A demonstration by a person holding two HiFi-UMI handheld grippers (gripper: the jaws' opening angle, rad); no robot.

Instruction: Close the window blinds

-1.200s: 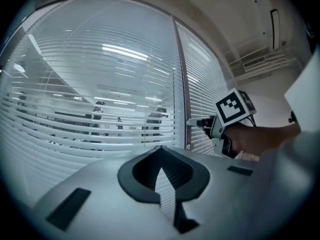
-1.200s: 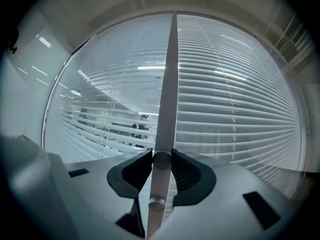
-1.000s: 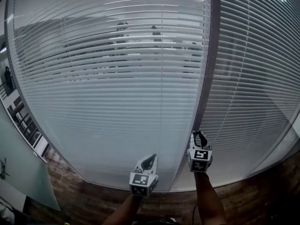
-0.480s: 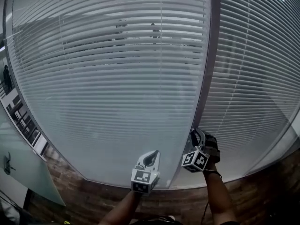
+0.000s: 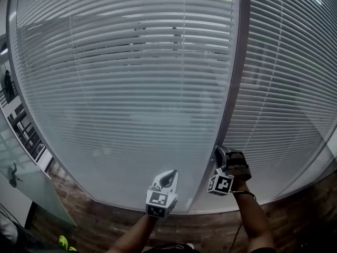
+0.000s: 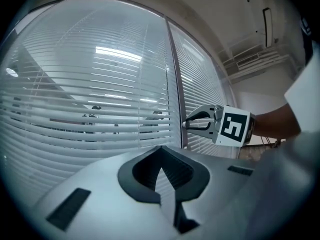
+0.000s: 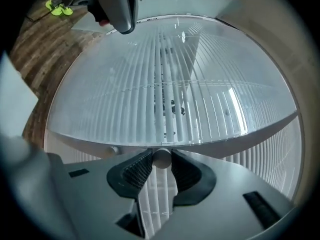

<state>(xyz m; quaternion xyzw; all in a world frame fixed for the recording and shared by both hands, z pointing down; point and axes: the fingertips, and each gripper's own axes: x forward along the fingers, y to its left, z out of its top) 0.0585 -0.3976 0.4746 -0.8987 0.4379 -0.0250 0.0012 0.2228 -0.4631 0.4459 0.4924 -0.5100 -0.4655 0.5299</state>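
1. Knob [image 7: 161, 157]: white, round, on the grey upright frame [image 5: 231, 88] between 2 glazed panes. It sits between the right gripper [image 7: 161, 160] jaws with both ribbed pads pressed on its sides, so the right gripper is clamped on the knob.
2. Head view: right gripper [image 5: 219, 153] tips are at the frame, low down near the bottom edge of the glass. Its marker cube is tilted and the hand [image 5: 238, 166] is right behind it.
3. Left gripper [image 6: 161, 170]: jaws closed together with nothing between them. It is held level, just left of the right gripper [image 6: 192, 125]. In the head view its tips [image 5: 168, 177] are near the left pane; I cannot tell if they touch.
4. Blinds [image 5: 131, 88]: horizontal slats fill the left pane from top to bottom. The upper slats show gaps with dim figures visible through them; lower down the slats look tighter. A 2nd set, the right-pane blinds [image 5: 287, 88], starts just beside the frame.
5. Edges and room: the bottom rail of the glass is just under both grippers, with wood floor [image 5: 105, 225] below it. There is a clear gap between the 2 grippers. Nothing sits between the right gripper and the knob.
6. Around: frosted panel [image 5: 21, 194] at far left, well apart. Yellow-green thing [image 5: 63, 242] on the floor at lower left; too small to identify.
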